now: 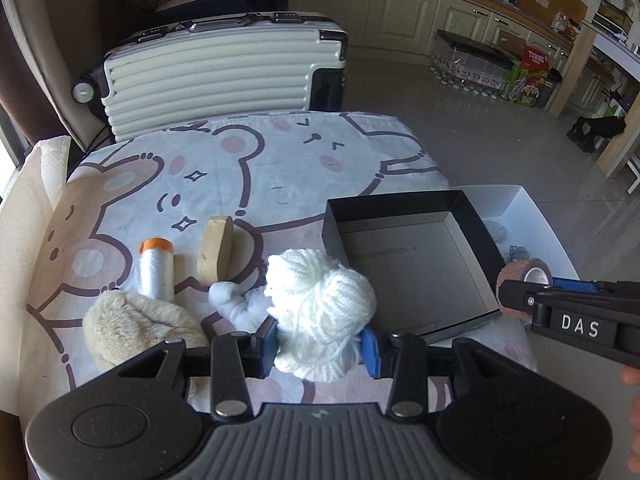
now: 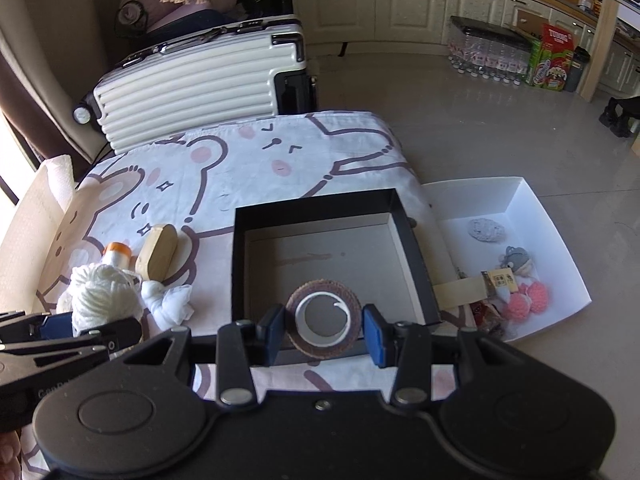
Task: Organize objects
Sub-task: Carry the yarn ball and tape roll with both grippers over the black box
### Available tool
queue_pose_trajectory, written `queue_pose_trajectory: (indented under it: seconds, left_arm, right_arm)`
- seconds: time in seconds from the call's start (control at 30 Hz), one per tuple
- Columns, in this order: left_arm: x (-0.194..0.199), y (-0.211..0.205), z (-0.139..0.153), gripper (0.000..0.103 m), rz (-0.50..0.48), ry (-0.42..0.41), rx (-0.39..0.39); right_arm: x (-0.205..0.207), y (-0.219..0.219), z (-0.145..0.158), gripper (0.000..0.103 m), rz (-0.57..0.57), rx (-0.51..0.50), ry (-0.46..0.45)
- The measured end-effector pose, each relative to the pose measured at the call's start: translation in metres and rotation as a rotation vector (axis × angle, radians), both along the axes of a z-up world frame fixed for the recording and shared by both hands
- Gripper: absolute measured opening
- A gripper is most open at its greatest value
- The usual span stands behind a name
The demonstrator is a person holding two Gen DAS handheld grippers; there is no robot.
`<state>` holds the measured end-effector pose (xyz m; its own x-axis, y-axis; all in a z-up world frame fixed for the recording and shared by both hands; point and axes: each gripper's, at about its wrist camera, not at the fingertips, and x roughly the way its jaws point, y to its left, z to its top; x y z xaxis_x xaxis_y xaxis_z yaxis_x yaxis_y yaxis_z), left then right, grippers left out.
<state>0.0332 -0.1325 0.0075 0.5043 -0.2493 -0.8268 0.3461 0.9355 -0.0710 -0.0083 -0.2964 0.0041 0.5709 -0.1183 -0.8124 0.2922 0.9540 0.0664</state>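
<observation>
"DAS" is printed in white on the right gripper (image 1: pixel 520 294) body. "TUBORG" is read on a red carton (image 1: pixel 537 61) standing on the floor beyond the suitcase (image 1: pixel 216 76), beside the bottles.

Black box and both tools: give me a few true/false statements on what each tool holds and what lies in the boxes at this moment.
1. The left tool is shut on the white yarn ball. True.
2. The right tool holds the wooden block. False: it grips the brown tape roll; the block lies on the bear-print cloth.
3. The black box already contains several objects. False: no object is seen lying inside; the tape roll is held above its near edge.
4. The white box holds small items, including pink pompoms. True.
5. The orange-capped roll stands upright. False: it lies on its side beside the block.
</observation>
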Motion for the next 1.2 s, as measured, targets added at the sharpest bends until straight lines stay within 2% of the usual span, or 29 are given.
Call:
queue_pose_trajectory:
  seconds: [0.43, 0.97, 1.2]
  left_arm:
    - [0.011, -0.036, -0.011, 0.043, -0.046, 0.012, -0.052]
    - [0.040, -0.059, -0.041, 0.043, -0.072, 0.085, -0.142]
    - [0.052, -0.071, -0.057, 0.043, -0.093, 0.112, -0.153]
  right_arm:
    - [-0.001, -0.029, -0.011, 0.043, -0.045, 0.009, 0.002]
    - [0.019, -0.051, -0.037, 0.043, -0.081, 0.031, 0.039]
    - [0.022, -0.062, -0.045, 0.043, -0.112, 0.056, 0.045]
